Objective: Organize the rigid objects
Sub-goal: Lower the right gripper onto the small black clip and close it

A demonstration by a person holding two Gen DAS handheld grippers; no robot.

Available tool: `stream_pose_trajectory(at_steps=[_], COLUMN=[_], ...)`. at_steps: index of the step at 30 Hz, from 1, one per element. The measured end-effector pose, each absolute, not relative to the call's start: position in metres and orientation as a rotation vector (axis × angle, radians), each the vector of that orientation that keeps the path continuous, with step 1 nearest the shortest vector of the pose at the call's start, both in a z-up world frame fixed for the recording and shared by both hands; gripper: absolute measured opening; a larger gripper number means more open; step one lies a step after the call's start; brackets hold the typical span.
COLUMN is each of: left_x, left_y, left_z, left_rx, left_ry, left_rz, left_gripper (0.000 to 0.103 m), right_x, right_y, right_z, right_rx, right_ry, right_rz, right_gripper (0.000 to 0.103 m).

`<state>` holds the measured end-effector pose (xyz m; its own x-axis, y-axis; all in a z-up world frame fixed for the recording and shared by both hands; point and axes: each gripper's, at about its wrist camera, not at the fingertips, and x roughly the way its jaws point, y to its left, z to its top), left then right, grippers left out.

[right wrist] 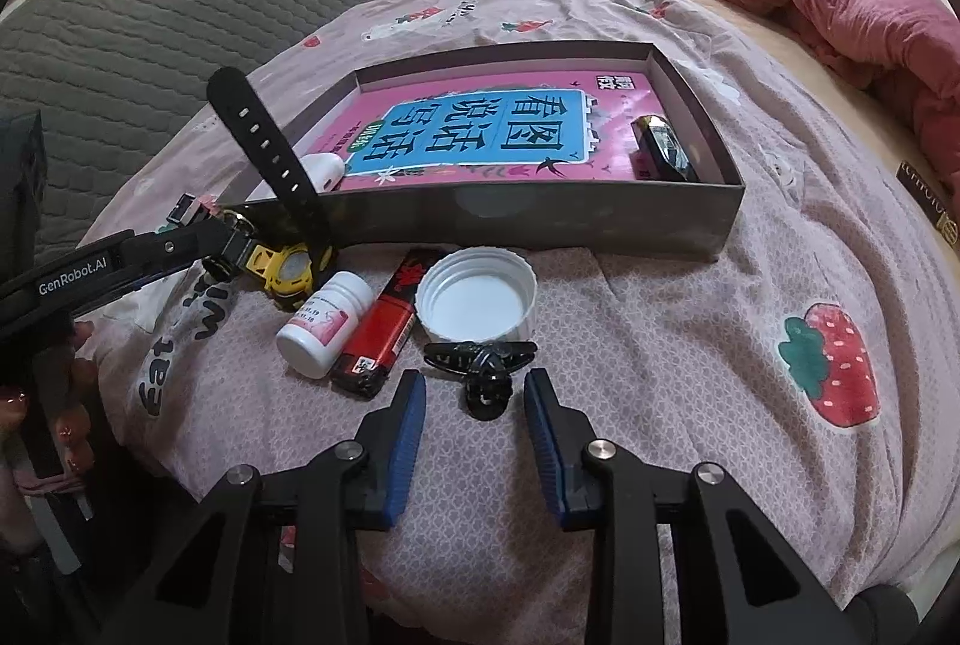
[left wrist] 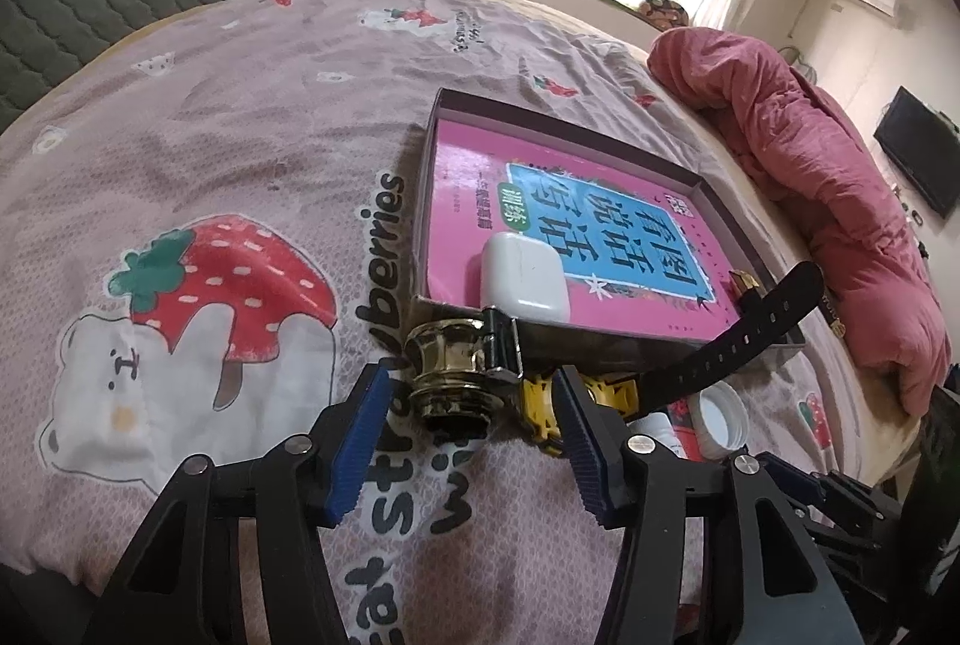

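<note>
Open tongs (right wrist: 474, 405) astride black clip (right wrist: 480, 369); beyond, box (right wrist: 540, 219) with book (right wrist: 480, 135), earbud case (right wrist: 324, 171).

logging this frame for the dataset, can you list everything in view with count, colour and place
shallow cardboard box: 1, grey-brown, on the bed
pink book with blue panel: 1, lying in the box
white earbud case: 1, on the book, near corner
dark glossy lighter: 1, in the box, far side
yellow watch with black strap: 1, outside the box
brass round fitting: 1, before the left tongs
white pill bottle: 1, on its side
red and black lighter: 1, beside the bottle
white plastic lid: 1, upturned
black hair clip: 1, between the right tongs
left tongs: open
right tongs: open
</note>
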<state>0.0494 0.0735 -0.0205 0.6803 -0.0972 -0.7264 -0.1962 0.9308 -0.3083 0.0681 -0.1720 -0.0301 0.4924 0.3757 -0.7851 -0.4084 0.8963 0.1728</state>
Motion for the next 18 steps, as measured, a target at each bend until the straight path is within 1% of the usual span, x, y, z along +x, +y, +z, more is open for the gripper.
stream_pose_trajectory(at_steps=[7, 11, 14, 16, 18], left_x=[0.055, 0.0568, 0.0576, 0.0567, 0.0559], left_y=[0.0733, 0.0773, 0.0785, 0.0764, 0.0716], left_z=[-0.0235, -0.0248, -0.0246, -0.0227, -0.0178], left_rx=[-0.398, -0.413, -0.421, -0.405, -0.369], left_ry=[0.831, 0.833, 0.833, 0.825, 0.804], left_rz=[0.034, 0.036, 0.032, 0.029, 0.025], left_gripper=[0.043, 0.033, 0.032, 0.029, 0.023], right_x=[0.0717, 0.0711, 0.0711, 0.0709, 0.0702], right_y=[-0.1736, -0.1725, -0.172, -0.1706, -0.1683], right_z=[-0.0329, -0.0336, -0.0332, -0.0332, -0.0332], right_rx=[-0.027, -0.031, -0.035, -0.04, -0.047], right_ry=[0.953, 0.953, 0.945, 0.943, 0.941], right_rz=[0.472, 0.475, 0.478, 0.485, 0.496], right_gripper=[0.035, 0.035, 0.029, 0.027, 0.021])
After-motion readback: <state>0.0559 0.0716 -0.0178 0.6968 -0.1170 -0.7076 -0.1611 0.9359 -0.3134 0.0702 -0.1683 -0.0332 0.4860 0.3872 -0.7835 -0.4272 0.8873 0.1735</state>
